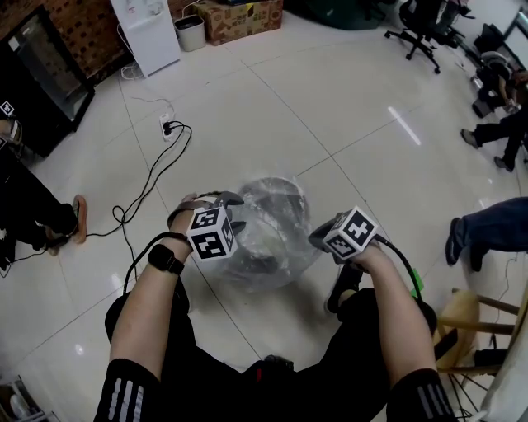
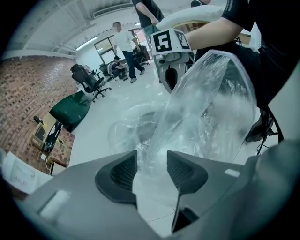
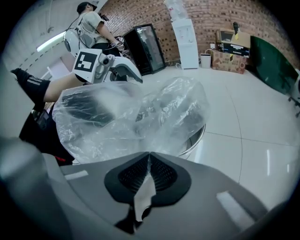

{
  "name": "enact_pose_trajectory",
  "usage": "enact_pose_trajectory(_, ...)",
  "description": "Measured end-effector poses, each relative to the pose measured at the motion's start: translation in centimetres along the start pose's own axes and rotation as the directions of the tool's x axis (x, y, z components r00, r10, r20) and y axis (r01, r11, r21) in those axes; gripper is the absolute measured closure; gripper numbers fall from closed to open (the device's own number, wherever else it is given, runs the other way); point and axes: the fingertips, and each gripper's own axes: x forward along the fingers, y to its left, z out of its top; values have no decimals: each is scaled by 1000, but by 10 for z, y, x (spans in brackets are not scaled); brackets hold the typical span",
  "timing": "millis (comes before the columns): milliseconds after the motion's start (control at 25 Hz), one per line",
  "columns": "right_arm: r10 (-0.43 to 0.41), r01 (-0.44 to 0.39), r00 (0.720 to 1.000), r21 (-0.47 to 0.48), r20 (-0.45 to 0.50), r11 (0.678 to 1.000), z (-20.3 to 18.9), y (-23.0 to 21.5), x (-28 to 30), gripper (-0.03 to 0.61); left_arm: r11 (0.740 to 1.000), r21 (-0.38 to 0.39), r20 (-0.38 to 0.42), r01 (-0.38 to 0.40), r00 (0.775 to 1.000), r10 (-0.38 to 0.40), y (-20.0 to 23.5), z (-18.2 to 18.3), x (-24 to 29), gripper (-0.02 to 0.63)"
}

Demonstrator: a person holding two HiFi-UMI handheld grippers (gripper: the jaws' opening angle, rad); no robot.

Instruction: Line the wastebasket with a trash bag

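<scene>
A round metal wastebasket [image 1: 280, 198] stands on the tiled floor in front of my knees, under a clear trash bag [image 1: 268, 239] that billows over it. My left gripper [image 1: 233, 208] is at the bag's left side. Its jaws stand open [image 2: 152, 164], and loose bag film [image 2: 206, 108] runs up through the gap between the pads. My right gripper [image 1: 316, 239] is at the bag's right edge, shut [image 3: 148, 171] on a fold of the bag [image 3: 140, 117]. The basket's rim [image 3: 200, 135] shows under the plastic. Each gripper view shows the other gripper beyond the bag.
A black cable [image 1: 153, 177] runs from a floor socket [image 1: 169, 128] toward my left side. A wooden stool [image 1: 478, 317] stands at my right. Other people's legs [image 1: 487, 235] and a foot [image 1: 76, 218] are nearby. A black cabinet [image 1: 41, 74], a white unit [image 1: 148, 33] and a cardboard box [image 1: 239, 16] line the far wall.
</scene>
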Motion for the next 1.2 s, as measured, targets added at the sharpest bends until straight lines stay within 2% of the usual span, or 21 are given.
enact_pose_trajectory(160, -10, 10, 1000, -10, 12, 1000, 3, -2, 1, 571, 1000, 13, -36, -7, 999, 8, -6, -5, 11, 599)
enact_pose_trajectory(200, -12, 13, 1000, -15, 23, 1000, 5, -3, 0, 568, 1000, 12, -38, -11, 999, 11, -7, -5, 12, 614)
enact_pose_trajectory(320, -20, 22, 998, -29, 60, 999, 16, -4, -5, 520, 1000, 8, -22, -25, 999, 25, -5, -2, 6, 614)
enact_pose_trajectory(440, -20, 22, 998, -26, 57, 999, 19, -4, -9, 468, 999, 6, 12, -40, 999, 40, -2, 4, -6, 614)
enact_pose_trajectory(560, -2, 3, 999, -17, 53, 1000, 16, -6, -23, 459, 999, 18, 34, -48, 998, 47, -1, 11, -16, 614)
enact_pose_trajectory(600, -15, 17, 998, -21, 59, 1000, 17, -9, -31, 454, 999, 22, 42, -46, 998, 45, -1, 14, -19, 614)
enact_pose_trajectory(680, -91, 95, 991, -40, 103, 995, 28, -22, -49, 454, 999, 35, 59, -37, 998, 35, -2, 21, -26, 614)
enact_pose_trajectory(760, -169, 184, 969, -74, 180, 980, 48, -31, -65, 454, 998, 58, 70, -31, 997, 27, -5, 27, -30, 614)
enact_pose_trajectory(880, -217, 273, 935, -178, 280, 945, 86, -26, -74, 454, 996, 89, 77, -28, 997, 21, -10, 36, -36, 614)
enact_pose_trajectory(1000, -259, 338, 919, -252, 298, 907, 115, -32, -64, 454, 994, 111, 80, -20, 997, 11, -14, 43, -40, 614)
enact_pose_trajectory(1080, -272, 347, 919, -258, 287, 901, 129, -44, -49, 454, 993, 119, 86, -23, 996, 13, -15, 47, -44, 614)
enact_pose_trajectory(1200, -231, 296, 937, -241, 263, 924, 145, -53, -16, 456, 993, 117, 95, -30, 995, 19, -13, 49, -49, 614)
